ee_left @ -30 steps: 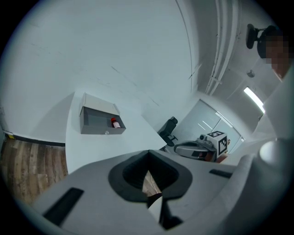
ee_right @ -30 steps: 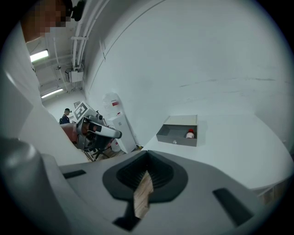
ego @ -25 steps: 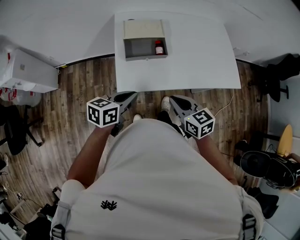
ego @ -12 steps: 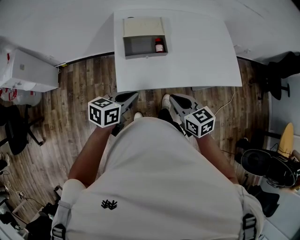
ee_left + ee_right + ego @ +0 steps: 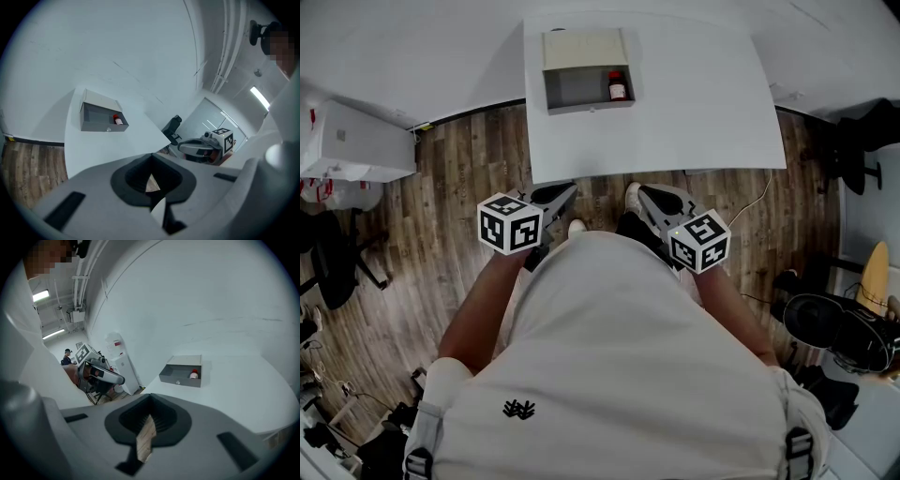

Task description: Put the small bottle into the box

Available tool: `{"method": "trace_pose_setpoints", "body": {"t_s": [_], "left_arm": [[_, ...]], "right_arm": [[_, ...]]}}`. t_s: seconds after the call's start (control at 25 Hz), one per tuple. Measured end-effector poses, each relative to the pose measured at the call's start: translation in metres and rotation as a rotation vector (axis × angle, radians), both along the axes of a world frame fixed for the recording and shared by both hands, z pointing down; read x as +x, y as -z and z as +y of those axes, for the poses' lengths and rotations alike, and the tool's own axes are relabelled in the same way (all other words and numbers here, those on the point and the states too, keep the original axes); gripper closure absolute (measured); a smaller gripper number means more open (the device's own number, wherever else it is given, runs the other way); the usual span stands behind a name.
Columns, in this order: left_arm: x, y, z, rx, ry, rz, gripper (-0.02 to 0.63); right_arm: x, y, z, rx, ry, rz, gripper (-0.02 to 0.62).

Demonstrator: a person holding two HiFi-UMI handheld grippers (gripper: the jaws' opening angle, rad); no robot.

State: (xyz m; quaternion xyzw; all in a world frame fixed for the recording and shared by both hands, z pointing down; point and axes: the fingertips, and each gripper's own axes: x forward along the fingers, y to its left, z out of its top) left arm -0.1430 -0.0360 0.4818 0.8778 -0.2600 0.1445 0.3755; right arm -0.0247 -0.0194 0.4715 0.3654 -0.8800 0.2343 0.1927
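Observation:
The small bottle (image 5: 618, 87), red-capped, stands upright inside the grey box (image 5: 591, 106) at its right end; the box's beige lid is open behind it. The box sits at the far side of the white table (image 5: 694, 122). Both grippers are held close to the person's body, off the table's near edge. My left gripper (image 5: 565, 191) is shut and holds nothing. My right gripper (image 5: 643, 197) is shut and holds nothing too. The left gripper view shows the box (image 5: 96, 126) and bottle (image 5: 117, 120) far off; so does the right gripper view, box (image 5: 180, 378) and bottle (image 5: 194, 374).
A white cabinet (image 5: 356, 145) stands on the wooden floor at the left. Black chairs (image 5: 853, 150) and dark equipment (image 5: 834, 328) crowd the right. A water dispenser (image 5: 123, 365) and a person (image 5: 67, 357) are in the background.
The table and box sit slightly higher in the head view. Both grippers stay shut, near the body.

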Motion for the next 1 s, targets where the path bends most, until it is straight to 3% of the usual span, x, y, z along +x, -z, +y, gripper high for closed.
{"method": "trace_pose_setpoints", "body": {"t_s": [0.6,1.0], "left_arm": [[0.017,-0.008,-0.036,-0.053,0.073,-0.009,0.600],[0.057,-0.011,-0.107,-0.051,0.172,-0.081,0.598]], "right_arm": [[0.017,-0.001,-0.042,0.005,0.060,-0.005,0.590],[0.068,0.001,-0.110,0.015,0.134,0.005,0.589]]}}
